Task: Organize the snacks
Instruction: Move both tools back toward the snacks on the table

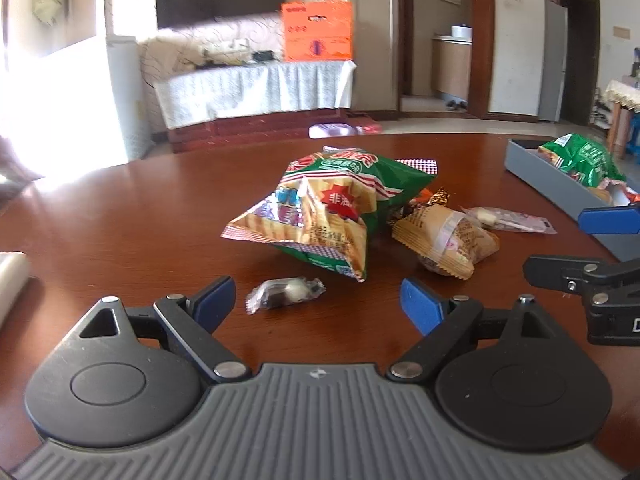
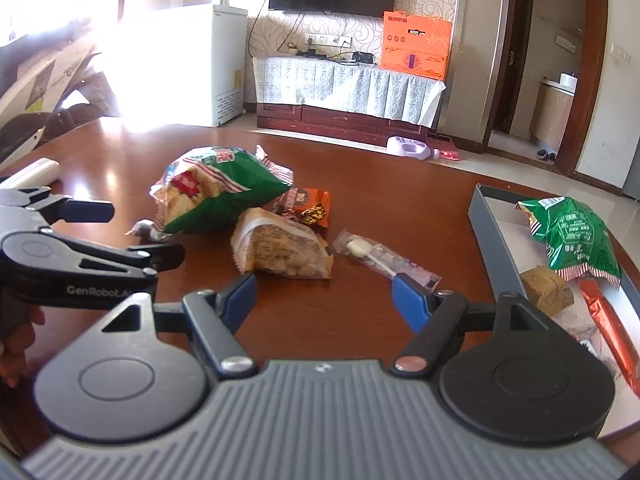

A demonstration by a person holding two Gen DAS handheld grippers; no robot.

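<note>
You are midway through sorting: the grey box (image 2: 490,236) at the right of the surface (image 1: 140,216) already holds a green bag (image 2: 572,236), a brown packet (image 2: 546,288) and a red-orange bar (image 2: 610,328), while a pile waits at the middle. Largest there is the crisp bag (image 1: 332,204), with a nut pack (image 1: 448,236) beside it, a small orange pack (image 2: 308,204) partly hidden behind, a lollipop (image 2: 380,258) lying to the right, and a small candy (image 1: 286,292) nearest you. The left tongs (image 1: 316,300) stand wide open and empty, the candy just ahead between their tips, untouched. The right tongs (image 2: 324,292) are also spread wide and hold nothing; the right tip sits at the lollipop's wrapper end, though I cannot tell if it touches. Next, I judge, you lower one pair over an item, close on it, and carry it to the box; the candy is thin, so pinch low and squarely.
</note>
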